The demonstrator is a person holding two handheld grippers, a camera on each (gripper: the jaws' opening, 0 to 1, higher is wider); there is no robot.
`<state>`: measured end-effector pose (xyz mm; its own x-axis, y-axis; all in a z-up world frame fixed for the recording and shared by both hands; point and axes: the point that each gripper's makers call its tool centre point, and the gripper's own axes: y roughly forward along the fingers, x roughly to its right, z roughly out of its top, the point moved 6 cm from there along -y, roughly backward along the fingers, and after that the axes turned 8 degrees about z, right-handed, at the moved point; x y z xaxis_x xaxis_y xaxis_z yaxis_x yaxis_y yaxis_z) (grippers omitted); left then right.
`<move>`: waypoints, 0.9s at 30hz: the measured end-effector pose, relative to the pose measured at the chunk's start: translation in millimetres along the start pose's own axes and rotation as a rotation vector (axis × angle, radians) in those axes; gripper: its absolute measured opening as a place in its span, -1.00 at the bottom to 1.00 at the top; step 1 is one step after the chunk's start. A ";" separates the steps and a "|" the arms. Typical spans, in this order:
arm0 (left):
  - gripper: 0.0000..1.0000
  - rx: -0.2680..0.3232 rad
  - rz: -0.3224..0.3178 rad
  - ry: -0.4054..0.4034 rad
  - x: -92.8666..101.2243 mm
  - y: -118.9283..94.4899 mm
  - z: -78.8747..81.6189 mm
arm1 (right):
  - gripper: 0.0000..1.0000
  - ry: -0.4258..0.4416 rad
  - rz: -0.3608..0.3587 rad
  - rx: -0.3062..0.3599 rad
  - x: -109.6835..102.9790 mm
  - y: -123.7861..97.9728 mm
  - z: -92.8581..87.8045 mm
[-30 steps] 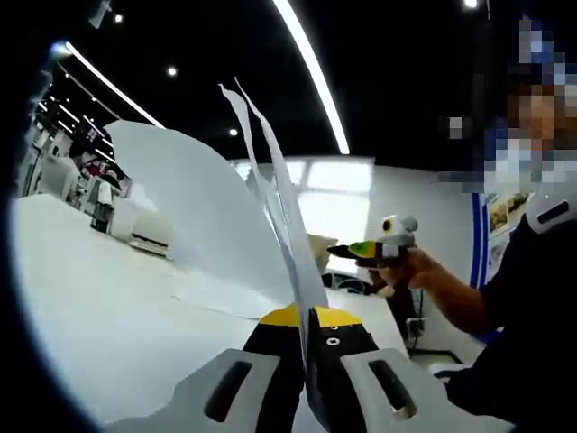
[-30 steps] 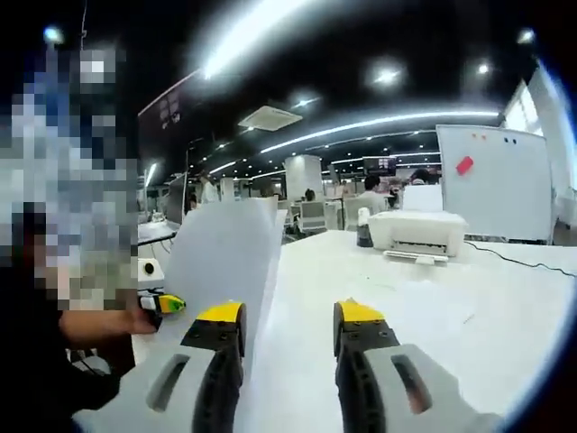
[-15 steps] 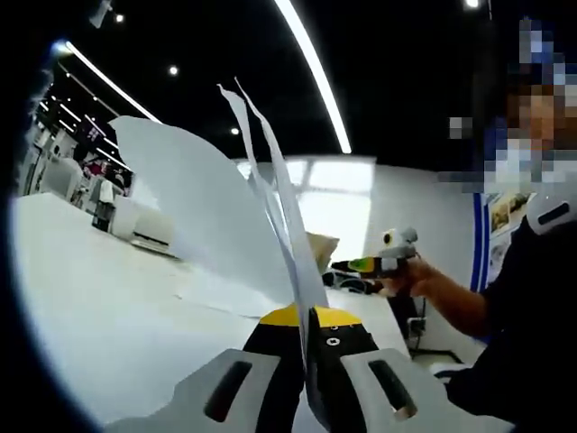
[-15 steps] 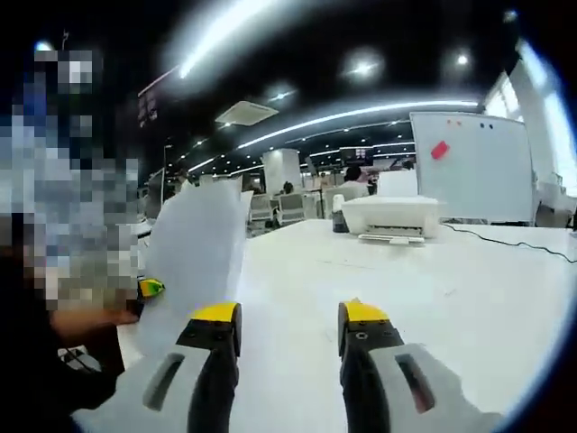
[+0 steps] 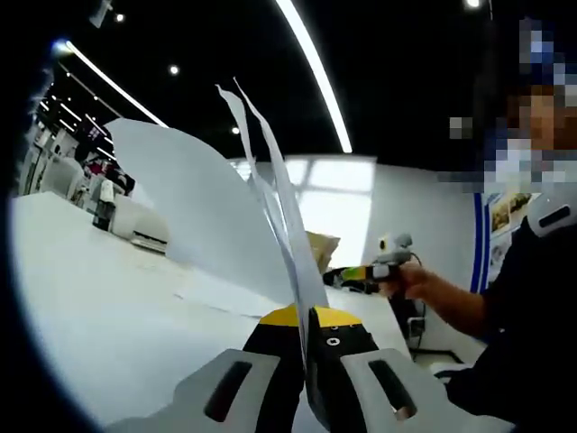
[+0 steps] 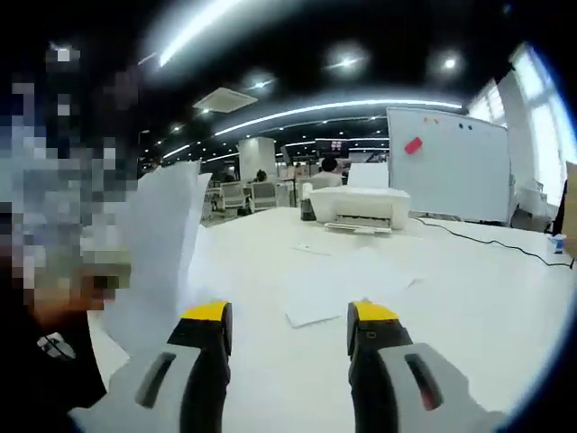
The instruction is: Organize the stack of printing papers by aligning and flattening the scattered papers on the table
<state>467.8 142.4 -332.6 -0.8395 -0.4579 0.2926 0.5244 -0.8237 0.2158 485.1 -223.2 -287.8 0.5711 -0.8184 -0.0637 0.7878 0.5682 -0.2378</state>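
White thin papers (image 5: 270, 216) curling, pinched by left gripper (image 5: 305, 317); right gripper (image 6: 287, 316) agape

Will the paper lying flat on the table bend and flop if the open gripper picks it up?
Probably floppy: the sheets shut in the left gripper already curve and fan apart. The loose papers on the table look thin and light, so a push might slide them easily. The right gripper is open.
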 end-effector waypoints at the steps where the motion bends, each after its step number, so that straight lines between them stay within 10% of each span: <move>1: -0.88 0.000 0.000 0.000 0.0 0.0 0.0 | -0.05 0.001 -0.008 0.000 3.5 0.5 0.4; 27: -0.88 -0.002 0.003 -0.001 -1.5 -0.4 -0.3 | -0.02 0.009 -0.126 -0.052 72.4 34.8 1.3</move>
<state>468.9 143.3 -333.4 -0.8380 -0.4599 0.2938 0.5264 -0.8231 0.2130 554.2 -262.6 -299.4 0.4662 -0.8838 -0.0391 0.8399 0.4560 -0.2944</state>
